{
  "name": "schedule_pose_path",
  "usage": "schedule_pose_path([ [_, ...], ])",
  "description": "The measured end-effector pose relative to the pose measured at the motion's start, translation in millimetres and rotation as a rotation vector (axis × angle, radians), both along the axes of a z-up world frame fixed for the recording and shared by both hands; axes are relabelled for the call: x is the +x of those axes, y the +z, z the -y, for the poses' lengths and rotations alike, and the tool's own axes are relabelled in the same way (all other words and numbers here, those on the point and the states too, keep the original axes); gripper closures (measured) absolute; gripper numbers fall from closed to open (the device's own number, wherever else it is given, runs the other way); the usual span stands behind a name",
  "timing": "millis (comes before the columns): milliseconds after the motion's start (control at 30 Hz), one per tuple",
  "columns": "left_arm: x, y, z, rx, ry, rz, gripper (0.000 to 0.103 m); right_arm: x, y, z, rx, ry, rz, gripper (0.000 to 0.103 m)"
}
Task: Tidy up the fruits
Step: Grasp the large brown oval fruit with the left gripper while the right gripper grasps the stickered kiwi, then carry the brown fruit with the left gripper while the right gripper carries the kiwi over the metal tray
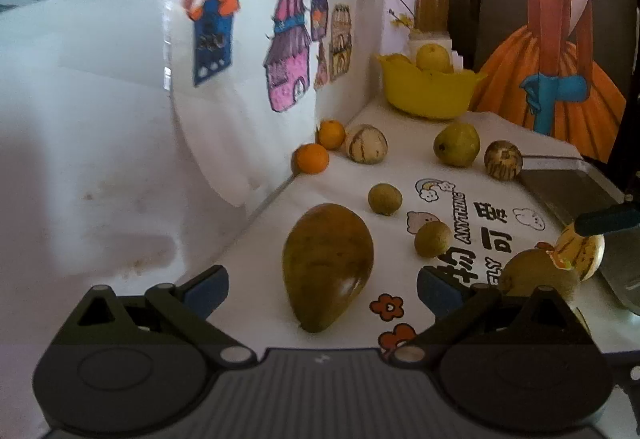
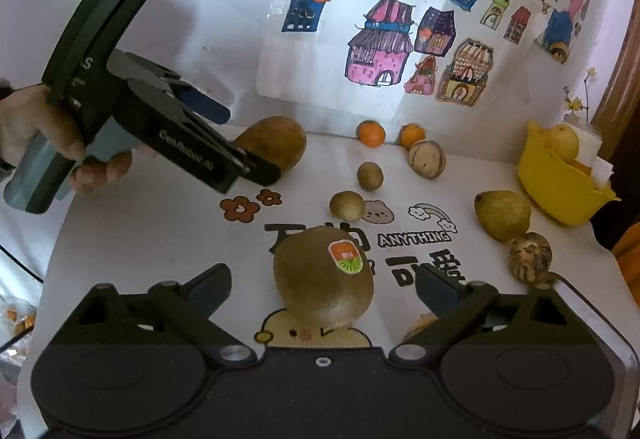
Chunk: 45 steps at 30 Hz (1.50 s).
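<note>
The left gripper (image 1: pixel 322 289) is presented low in the left wrist frame with its jaws spread wide; nothing is gripped. The mango (image 1: pixel 327 265) lies on the printed white tabletop (image 1: pixel 400 167) in the gap between the two fingers, untouched by either pad, so that a closing stroke would meet its broad flanks.

In the right wrist frame the right gripper (image 2: pixel 322 289) is likewise held wide apart and empty. The stickered kiwi (image 2: pixel 323 279) sits at lower centre between the fingers, clear of both pads. This is judged to be the alignment step before a grasp.

The yellow bowl (image 2: pixel 560 195) stands at the right edge of that frame, well apart from both fruits, and already holds a yellow fruit (image 2: pixel 562 141); it is judged to be the collecting place.

The remaining fruit is scattered loose: two oranges (image 1: pixel 312 158) against the back wall at centre left, a pear (image 1: pixel 457 143) and small round fruits (image 1: pixel 385 199) mid-frame.

Both grippers converge on neighbouring items; collision of the fingers should be guarded against.
</note>
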<state>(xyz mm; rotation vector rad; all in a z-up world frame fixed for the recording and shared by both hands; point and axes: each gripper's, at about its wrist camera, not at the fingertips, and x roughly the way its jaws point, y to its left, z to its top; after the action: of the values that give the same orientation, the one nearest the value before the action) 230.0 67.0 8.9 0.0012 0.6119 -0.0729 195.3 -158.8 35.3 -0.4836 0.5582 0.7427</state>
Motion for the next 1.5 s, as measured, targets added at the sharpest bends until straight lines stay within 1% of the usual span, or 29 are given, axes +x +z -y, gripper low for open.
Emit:
schedule_pose_path([
  [100, 7, -3, 2, -0.001, -0.007, -0.009, 0.003, 7, -6, -6, -0.017, 0.003, -0.005, 0.011],
  [200, 13, -5, 4, -0.003, -0.012, -0.017, 0.006, 12, -12, -8, -0.026, 0.000, -0.020, 0.016],
  [300, 17, -7, 4, -0.011, -0.016, -0.025, 0.011, 15, -16, -9, -0.024, 0.003, -0.035, 0.023],
  [367, 19, -8, 3, -0.016, -0.018, -0.029, 0.014, 16, -18, -10, -0.022, 0.006, -0.040, 0.024],
  [533, 23, -10, 4, -0.010, -0.026, -0.034, 0.017, 23, -20, -9, 0.006, -0.006, -0.072, 0.031],
  [600, 25, -11, 5, -0.010, -0.026, -0.038, 0.018, 26, -20, -9, 0.018, -0.016, -0.088, 0.032],
  [733, 27, -10, 4, -0.013, -0.029, -0.037, 0.024, 30, -21, -8, 0.047, -0.030, -0.126, 0.038],
  [800, 28, -10, 4, -0.017, -0.029, -0.035, 0.027, 32, -21, -8, 0.056, -0.037, -0.134, 0.039],
  [867, 29, -10, 4, -0.018, -0.032, -0.034, 0.033, 32, -22, -8, 0.063, -0.041, -0.137, 0.039],
  [1000, 29, -10, 5, -0.016, -0.032, -0.032, 0.039, 31, -22, -8, 0.067, -0.044, -0.130, 0.040],
  [1067, 29, -11, 4, -0.018, -0.029, -0.031, 0.046, 31, -22, -8, 0.069, -0.044, -0.128, 0.040],
  [1500, 16, -9, 13, 0.008, -0.032, -0.040, 0.047, 21, -25, -4, 0.101, -0.072, -0.097, 0.041],
])
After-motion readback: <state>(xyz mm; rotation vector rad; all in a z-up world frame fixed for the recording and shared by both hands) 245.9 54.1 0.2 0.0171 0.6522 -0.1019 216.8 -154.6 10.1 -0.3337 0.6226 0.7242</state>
